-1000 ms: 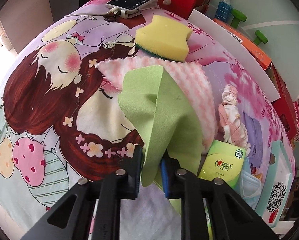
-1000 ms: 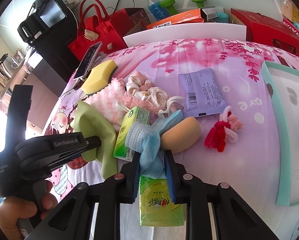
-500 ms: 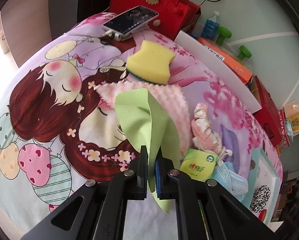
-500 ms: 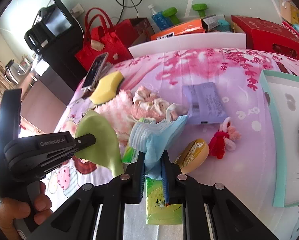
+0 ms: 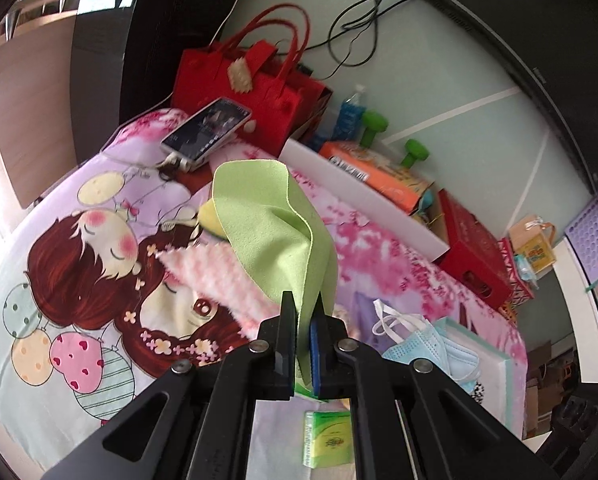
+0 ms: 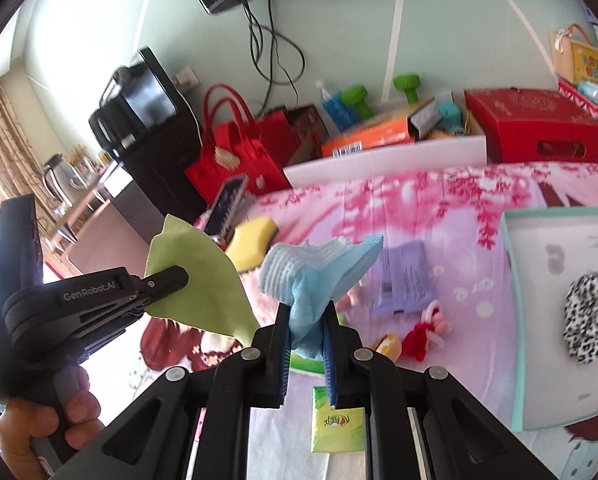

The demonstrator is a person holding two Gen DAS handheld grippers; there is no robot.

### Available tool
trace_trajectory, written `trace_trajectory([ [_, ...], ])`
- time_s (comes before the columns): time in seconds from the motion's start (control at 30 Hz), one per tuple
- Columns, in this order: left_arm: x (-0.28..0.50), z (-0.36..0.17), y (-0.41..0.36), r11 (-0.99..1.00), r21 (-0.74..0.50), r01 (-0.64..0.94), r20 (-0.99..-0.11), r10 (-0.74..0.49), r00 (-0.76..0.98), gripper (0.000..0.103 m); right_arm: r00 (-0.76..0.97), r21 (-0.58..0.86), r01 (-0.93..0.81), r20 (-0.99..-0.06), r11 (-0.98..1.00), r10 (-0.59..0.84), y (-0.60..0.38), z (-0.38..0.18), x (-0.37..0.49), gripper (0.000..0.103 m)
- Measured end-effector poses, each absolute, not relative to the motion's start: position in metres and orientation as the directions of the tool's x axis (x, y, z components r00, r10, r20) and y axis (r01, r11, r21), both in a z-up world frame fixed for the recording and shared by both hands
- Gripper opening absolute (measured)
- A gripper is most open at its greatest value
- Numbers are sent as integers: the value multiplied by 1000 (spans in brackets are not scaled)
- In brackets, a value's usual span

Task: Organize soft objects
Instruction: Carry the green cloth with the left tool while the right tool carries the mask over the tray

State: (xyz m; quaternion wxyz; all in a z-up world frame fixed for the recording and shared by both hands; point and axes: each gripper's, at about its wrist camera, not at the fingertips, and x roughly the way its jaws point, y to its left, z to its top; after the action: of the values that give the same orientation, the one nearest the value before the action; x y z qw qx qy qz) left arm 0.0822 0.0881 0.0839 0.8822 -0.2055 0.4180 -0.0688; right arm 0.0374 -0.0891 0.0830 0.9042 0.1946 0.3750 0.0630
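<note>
My left gripper (image 5: 303, 312) is shut on a green cloth (image 5: 271, 224) and holds it up above the bed; it also shows in the right wrist view (image 6: 179, 276) with the cloth (image 6: 199, 284). My right gripper (image 6: 306, 316) is shut on a blue face mask (image 6: 319, 268), lifted off the bed. A yellow sponge (image 6: 255, 240), a pink fluffy cloth (image 5: 211, 276), a purple packet (image 6: 407, 276), a red-pink hair tie (image 6: 423, 332) and a green tissue pack (image 6: 339, 420) lie on the cartoon bedsheet (image 5: 79, 280).
A teal-rimmed tray (image 6: 515, 280) at the right holds a leopard-print item (image 6: 585, 320). A phone (image 5: 207, 132) lies at the bed's far corner by a red bag (image 5: 255, 92). A white board (image 6: 387, 160), boxes and dumbbells line the far edge.
Both grippers have risen from the bed. The green cloth and the blue mask have come up with them and now hang clear of the other items.
</note>
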Motion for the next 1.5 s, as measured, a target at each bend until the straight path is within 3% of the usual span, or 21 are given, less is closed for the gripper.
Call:
trace_trajectory([
  [0.37,77,109,37,908,-409,93,-665,-367,651,5,745,414,106,-635,904,203,-124,96,26,15],
  [0.7,76,116,-43,888,-373,267,-648,-456,610,5,748,354,326,-663,877,-10,-208,100,5,15],
  [0.9,78,109,-90,861,-371,349,-654,-509,559,5,697,297,479,-701,826,-152,-265,92,-12,15],
  [1.5,79,71,-217,794,-293,533,-668,-569,480,5,586,260,685,-751,680,-303,-362,61,-61,15],
])
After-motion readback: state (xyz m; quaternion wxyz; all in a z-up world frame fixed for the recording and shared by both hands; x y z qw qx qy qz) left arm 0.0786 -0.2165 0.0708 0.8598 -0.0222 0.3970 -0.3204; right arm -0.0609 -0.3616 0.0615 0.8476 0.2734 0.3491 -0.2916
